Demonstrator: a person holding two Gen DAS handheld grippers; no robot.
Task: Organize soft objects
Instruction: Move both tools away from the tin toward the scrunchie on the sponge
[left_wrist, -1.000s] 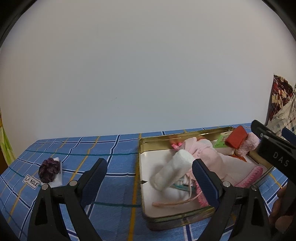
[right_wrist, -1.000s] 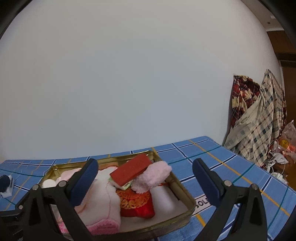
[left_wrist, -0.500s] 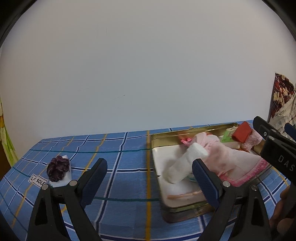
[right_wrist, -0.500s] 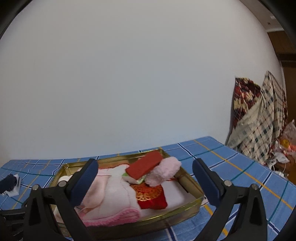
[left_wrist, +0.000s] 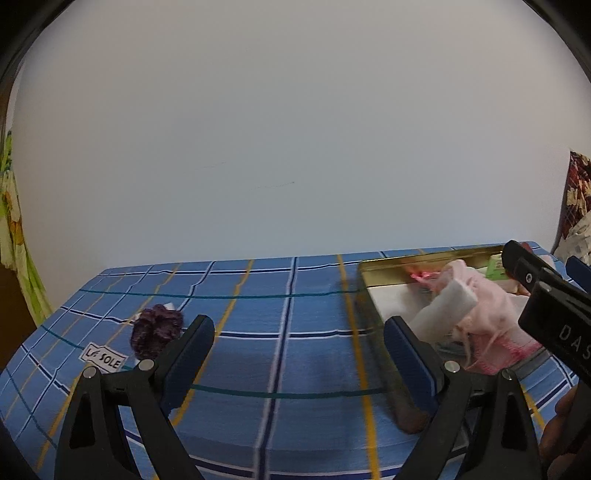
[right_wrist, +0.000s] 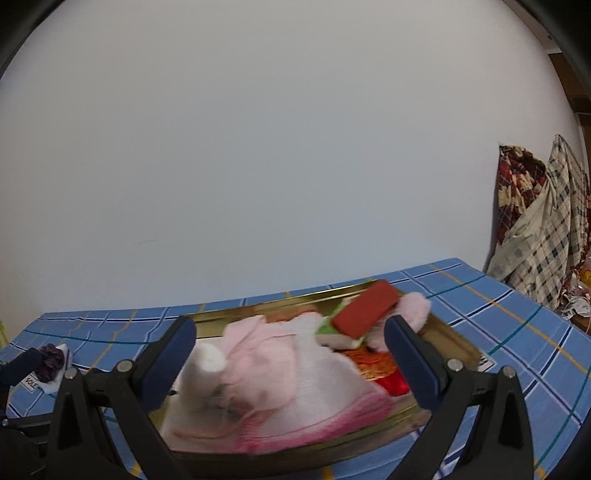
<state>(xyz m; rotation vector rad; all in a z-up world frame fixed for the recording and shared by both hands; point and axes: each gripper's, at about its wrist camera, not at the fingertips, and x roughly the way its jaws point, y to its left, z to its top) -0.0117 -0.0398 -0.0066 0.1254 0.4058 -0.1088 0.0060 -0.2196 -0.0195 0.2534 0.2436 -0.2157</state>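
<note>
Gold metal tin (right_wrist: 448, 338): shallow, rectangular, lying on the worktop directly ahead of the right tool (right_wrist: 288, 349) and off to the right of the left tool (left_wrist: 299, 345).

Contents of tin:
- Pink knitted garment (right_wrist: 291, 373), heaped across the middle, its darker pink hem toward the right tool; also seen past the left tool's right finger (left_wrist: 491, 314).
- White rolled cloth (right_wrist: 203, 365), tilted, leaning on the garment, just inside the right tool's left finger; seen again in the left view (left_wrist: 443, 308).
- Red flat block (right_wrist: 365, 314), tilted on a green-edged item (right_wrist: 327, 326), at the far side of the tin.
- Pale pink fluffy piece (right_wrist: 415, 308), touching the block, at the tin's far right corner.
- Red and gold embroidered pouch (right_wrist: 373, 363), low in the tin beside the right tool's right finger.

Outside tin:
- Dark purple scrunchie (left_wrist: 157, 328), on a white card beside a "SOLE" label (left_wrist: 101, 356), just beyond the left tool's left finger and well apart from the tin.

Tools: left tool spread wide, holding nothing, above bare blue plaid cloth (left_wrist: 288, 332). Right tool spread wide, holding nothing, fingers straddling the tin's contents; contact cannot be told.

Surroundings: plain white wall (right_wrist: 277, 166); plaid fabrics (right_wrist: 543, 236) hanging far right of the right tool.
</note>
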